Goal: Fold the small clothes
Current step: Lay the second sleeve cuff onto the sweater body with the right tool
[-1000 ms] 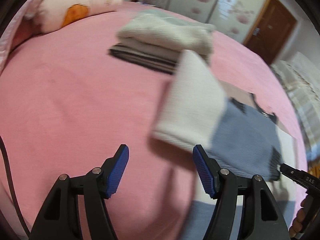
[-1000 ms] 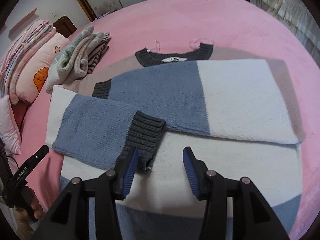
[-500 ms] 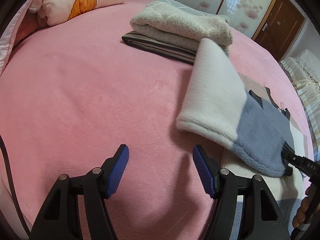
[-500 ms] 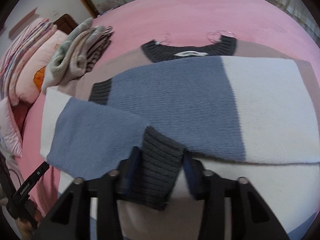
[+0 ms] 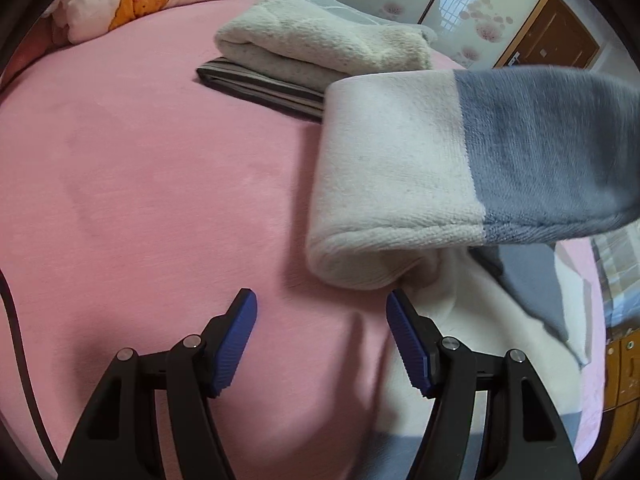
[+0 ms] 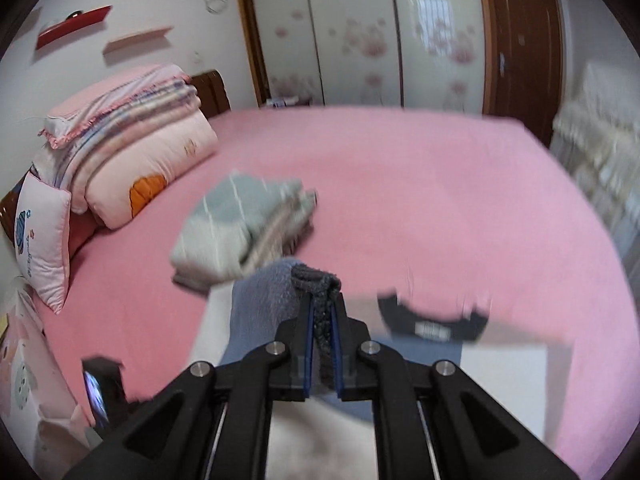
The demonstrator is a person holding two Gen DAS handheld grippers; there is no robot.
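- The right tongs [image 6: 321, 312] are closing on one dark ribbed cuff [image 6: 316, 278], pinched between the pads.
- The left tongs [image 5: 320, 344] stand spread over the pink bed [image 5: 140, 200], nothing between them.
- One knit sweater sleeve [image 5: 460, 168], white and blue, hangs raised at two o'clock.
- Two folded garments [image 5: 320, 48] are stacked at twelve o'clock.

Bed cover [image 5: 140, 168]: pink cloth, short soft nap, matt.
Sweater sleeve [image 5: 460, 168]: knit, fuzzy inner face, cream and blue-grey bands; cuff [image 6: 318, 280]: dark grey coarse rib knit.
Folded stack [image 5: 320, 44] near far edge of bed: top item cream fleece, pilled; bottom item thin striped woven cloth.
Left gripper [image 5: 320, 336]: matt black plastic arms, ribbed blue pads, bright metal pins.
Wardrobe doors [image 6: 360, 32]: glossy panels, floral print.
Door [image 6: 520, 40]: dark varnished wood.
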